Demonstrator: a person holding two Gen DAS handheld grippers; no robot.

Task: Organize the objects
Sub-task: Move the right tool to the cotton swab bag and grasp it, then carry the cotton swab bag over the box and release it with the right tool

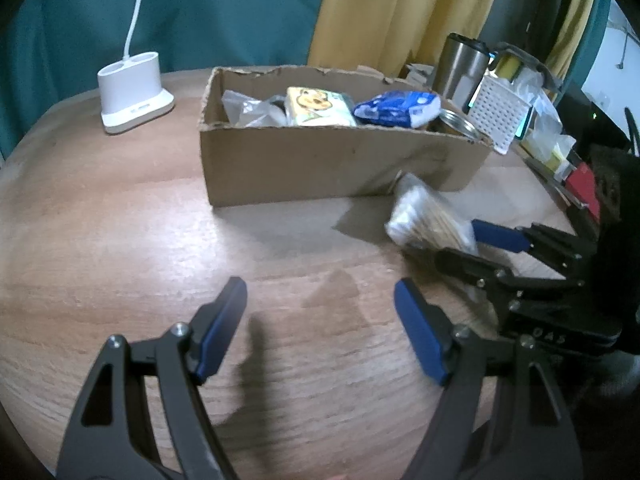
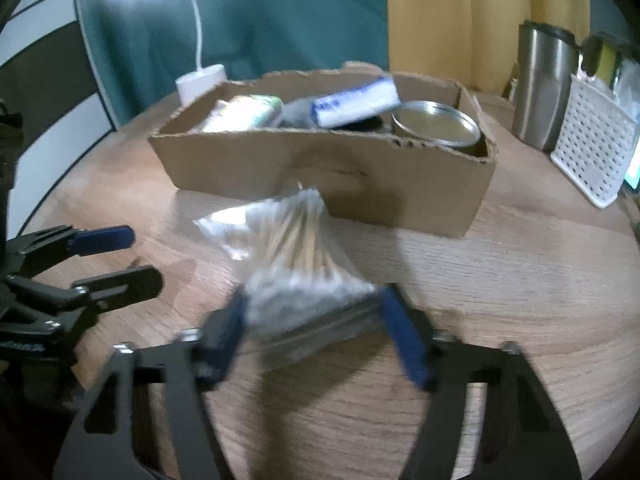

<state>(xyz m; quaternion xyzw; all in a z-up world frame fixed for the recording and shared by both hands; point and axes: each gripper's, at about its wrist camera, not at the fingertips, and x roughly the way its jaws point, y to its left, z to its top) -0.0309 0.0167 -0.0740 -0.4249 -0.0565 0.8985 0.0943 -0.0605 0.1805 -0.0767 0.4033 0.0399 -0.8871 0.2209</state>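
Wooden table (image 1: 120, 240) before teal curtain (image 1: 220, 8)

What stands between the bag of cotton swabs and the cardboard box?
Nothing visible. The bag of cotton swabs sits in the right claw, just short of the cardboard box. Only the box's near wall has to be cleared, and packets and a tin already fill much of it.

1. A cardboard box (image 1: 340, 160) sits on the table (image 1: 120, 240), with packets and a tin (image 2: 436, 124) inside it.
2. A lamp base (image 1: 134, 92) stands left of the box.
3. A metal tumbler (image 1: 464, 66) and a perforated basket (image 1: 500, 114) stand to its right.
4. A bag of cotton swabs (image 2: 296, 248) lies before the box, between the right gripper's (image 2: 316, 336) fingers.
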